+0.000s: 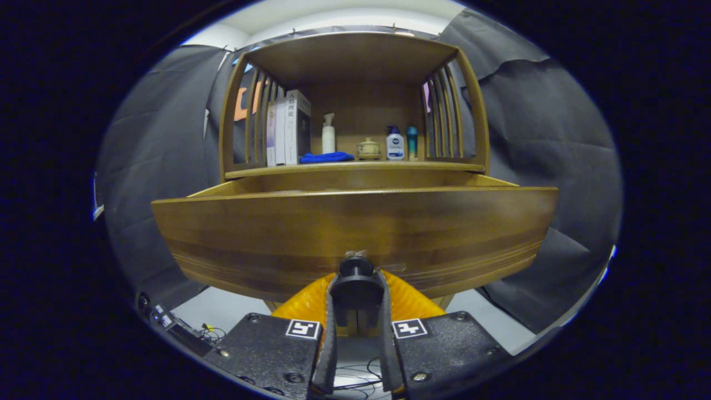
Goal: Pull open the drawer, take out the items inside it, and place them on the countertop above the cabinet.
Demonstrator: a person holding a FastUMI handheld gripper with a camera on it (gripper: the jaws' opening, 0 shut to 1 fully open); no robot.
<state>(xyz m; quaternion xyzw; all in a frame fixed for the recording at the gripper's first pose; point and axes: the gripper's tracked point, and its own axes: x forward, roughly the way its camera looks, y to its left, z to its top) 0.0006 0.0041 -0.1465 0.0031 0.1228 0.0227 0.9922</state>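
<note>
Hand-held gripper: the hand-held gripper [356,278] is closing both fingers [332,322] on the dark knob [356,266] at the middle of the drawer front, near its lower edge.
Drawer: the drawer [355,233] is standing pulled out from the cabinet, its wooden front looming just ahead of the fingers; its inside is hiding behind the front panel, so I cannot tell what is lying in it.
Desk: the desk [355,168] is showing as a thin edge just above and beyond the open drawer.
On the desk, left: books [288,128] are standing upright against the slatted left side.
On the desk, middle: a blue cloth [326,158] is lying by the front edge, a white pump bottle [329,134] standing behind it, a small lidded pot [368,149] beside it.
On the desk, right: a white bottle [395,144] and a teal bottle [411,143] are standing side by side.
</note>
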